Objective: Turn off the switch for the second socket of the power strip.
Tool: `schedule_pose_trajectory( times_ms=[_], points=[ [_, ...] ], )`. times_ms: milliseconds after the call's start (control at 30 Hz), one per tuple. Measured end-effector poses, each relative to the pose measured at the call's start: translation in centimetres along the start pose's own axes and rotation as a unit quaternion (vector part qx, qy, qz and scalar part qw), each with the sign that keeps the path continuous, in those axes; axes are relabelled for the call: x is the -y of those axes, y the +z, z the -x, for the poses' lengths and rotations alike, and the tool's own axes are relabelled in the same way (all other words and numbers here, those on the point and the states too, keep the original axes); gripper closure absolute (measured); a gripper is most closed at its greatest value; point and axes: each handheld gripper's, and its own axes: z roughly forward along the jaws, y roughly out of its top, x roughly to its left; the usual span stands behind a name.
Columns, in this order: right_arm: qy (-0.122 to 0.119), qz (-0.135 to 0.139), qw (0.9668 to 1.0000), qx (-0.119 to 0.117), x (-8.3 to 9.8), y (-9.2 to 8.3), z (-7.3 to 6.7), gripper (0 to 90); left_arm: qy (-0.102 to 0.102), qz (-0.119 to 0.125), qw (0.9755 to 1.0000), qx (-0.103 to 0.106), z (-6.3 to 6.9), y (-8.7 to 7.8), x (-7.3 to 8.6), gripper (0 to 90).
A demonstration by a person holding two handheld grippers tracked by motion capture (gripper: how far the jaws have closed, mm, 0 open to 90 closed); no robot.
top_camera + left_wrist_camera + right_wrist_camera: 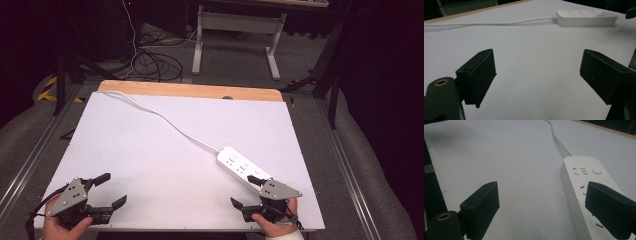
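Claws first: the left claw (pixel 107 191), at the lower left of the high view, is spread wide and released, with bare white counter (pixel 165 145) between its jaws. The right claw (pixel 246 192), at the lower right, is likewise spread wide and grasps nothing; one jaw hangs over the near end of the power strip (pixel 243 167), though whether it touches the casing cannot be told. The power strip lies right of centre on the counter, its white cord (pixel 165 119) running toward the upper left corner. The right gripper view gives the sockets and a round button (pixel 597 171) up close, which the high view leaves tiny. The left gripper view shows the strip's full side (pixel 586 18) at the upper right. In the right gripper view the strip's near end is cut off by the frame edge and partly covered by the jaw.
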Motion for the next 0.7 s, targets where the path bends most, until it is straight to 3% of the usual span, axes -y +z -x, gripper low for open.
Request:
schedule_pose_trajectory(
  times_ms=[333,467,700],
  points=[
    [0.000,-0.001,1.0000,-0.002,-0.16,-0.02,0.10,12.2,-0.003,0.002,1.0000,-0.008,-0.05,0.03,0.02,14.0],
    [-0.004,-0.004,1.0000,-0.001,-0.23,-0.05,0.03,12.3,0.010,-0.006,0.9999,-0.012,0.05,-0.04,0.02,14.5],
    [-0.008,-0.001,1.0000,0.000,-0.60,-0.20,-0.05,12.7,0.012,-0.005,0.9999,-0.008,-0.05,-0.10,0.04,15.3]
  ],
)
